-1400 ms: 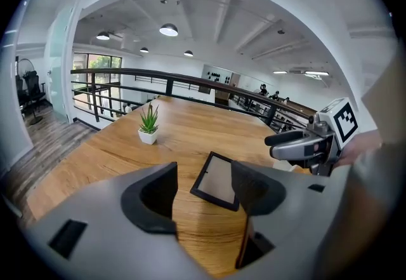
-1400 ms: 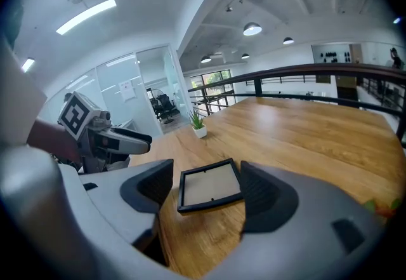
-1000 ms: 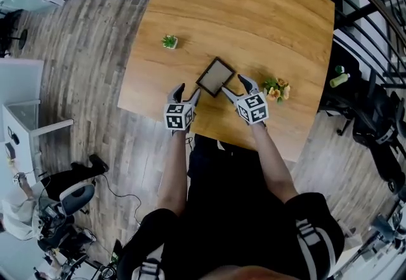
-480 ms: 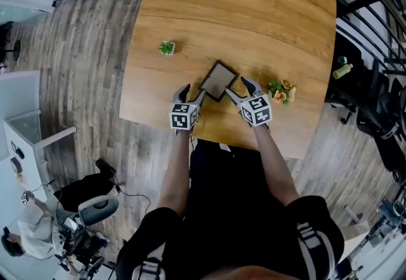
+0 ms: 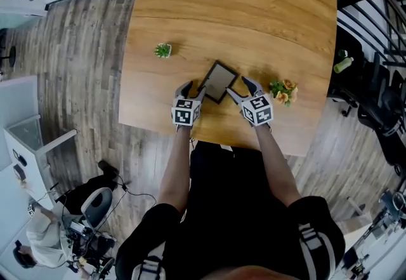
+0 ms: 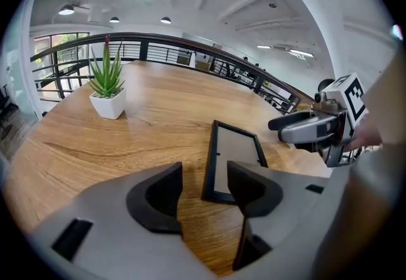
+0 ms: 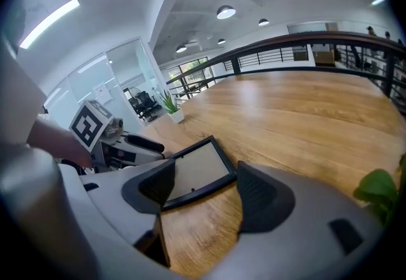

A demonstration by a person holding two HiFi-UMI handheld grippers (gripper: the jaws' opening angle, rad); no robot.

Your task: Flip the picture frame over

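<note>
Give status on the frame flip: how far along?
Done: left gripper and right gripper sit at the near corners of the picture frame. In hand: nothing gripped; the left fingers have just been closing, a frame corner between them untouched; the right is open. The frame lies flat on the table. Left: grip, lift, turn over.
</note>
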